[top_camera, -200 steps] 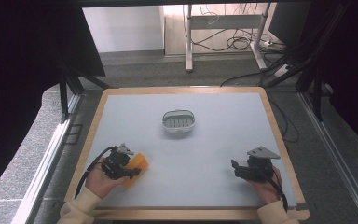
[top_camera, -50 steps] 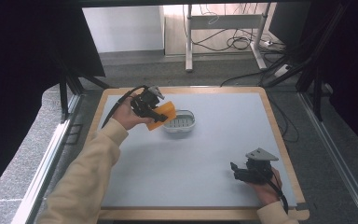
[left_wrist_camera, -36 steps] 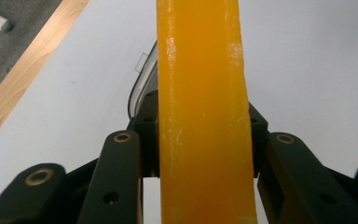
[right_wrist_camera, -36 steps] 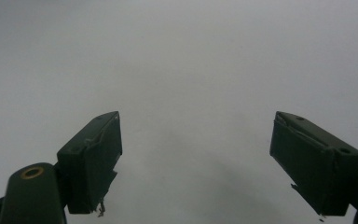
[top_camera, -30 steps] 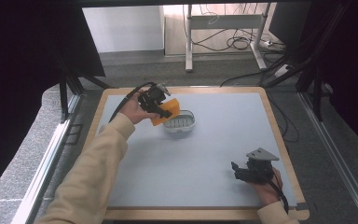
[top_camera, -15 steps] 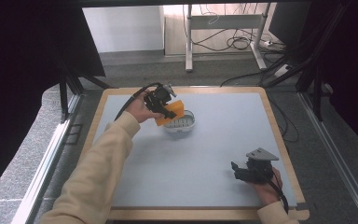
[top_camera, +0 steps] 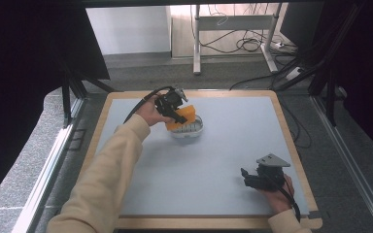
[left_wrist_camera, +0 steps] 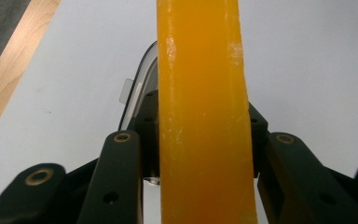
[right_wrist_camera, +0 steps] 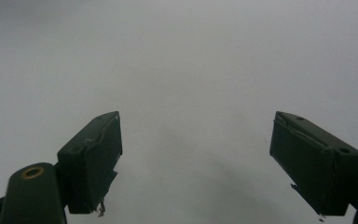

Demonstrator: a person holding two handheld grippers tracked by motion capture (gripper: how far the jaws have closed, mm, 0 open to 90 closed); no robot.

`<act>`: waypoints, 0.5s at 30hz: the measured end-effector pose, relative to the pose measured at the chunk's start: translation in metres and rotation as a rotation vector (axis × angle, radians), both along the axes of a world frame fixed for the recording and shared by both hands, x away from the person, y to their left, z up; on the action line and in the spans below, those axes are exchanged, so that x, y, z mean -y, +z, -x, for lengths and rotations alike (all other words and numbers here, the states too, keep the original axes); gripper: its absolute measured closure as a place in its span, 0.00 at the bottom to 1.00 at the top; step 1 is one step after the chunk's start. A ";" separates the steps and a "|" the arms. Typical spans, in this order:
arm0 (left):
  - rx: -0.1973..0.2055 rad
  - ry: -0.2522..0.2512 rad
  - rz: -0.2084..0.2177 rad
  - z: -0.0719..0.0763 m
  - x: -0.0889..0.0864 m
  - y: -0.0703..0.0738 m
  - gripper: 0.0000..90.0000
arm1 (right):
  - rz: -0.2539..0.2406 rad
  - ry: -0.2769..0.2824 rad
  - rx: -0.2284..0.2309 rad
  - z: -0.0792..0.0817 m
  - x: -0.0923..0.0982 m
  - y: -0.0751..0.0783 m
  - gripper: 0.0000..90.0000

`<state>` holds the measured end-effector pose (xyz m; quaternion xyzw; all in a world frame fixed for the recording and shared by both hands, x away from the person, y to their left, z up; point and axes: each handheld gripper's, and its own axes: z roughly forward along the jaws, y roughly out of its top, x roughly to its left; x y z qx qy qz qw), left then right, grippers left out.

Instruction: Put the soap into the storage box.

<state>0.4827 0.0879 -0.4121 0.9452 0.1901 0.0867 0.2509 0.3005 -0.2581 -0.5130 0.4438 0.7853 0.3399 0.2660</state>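
The left gripper (top_camera: 178, 112), clenched on the orange soap bar (top_camera: 180, 118), holds it tilted just above the soap dish (top_camera: 188, 130), upper centre; the right gripper (top_camera: 246, 175) rests released.

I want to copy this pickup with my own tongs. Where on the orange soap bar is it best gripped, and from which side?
Across its two broad flat faces, near one end, coming in edge-on as the left tongs do. The orange soap bar is a thin slab, so the pads sit flat on its faces, and its free end hangs toward the soap dish.
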 end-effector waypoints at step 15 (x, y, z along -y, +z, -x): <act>-0.019 -0.069 -0.012 -0.018 0.014 -0.014 0.69 | 0.000 -0.007 -0.007 -0.001 0.002 -0.001 0.19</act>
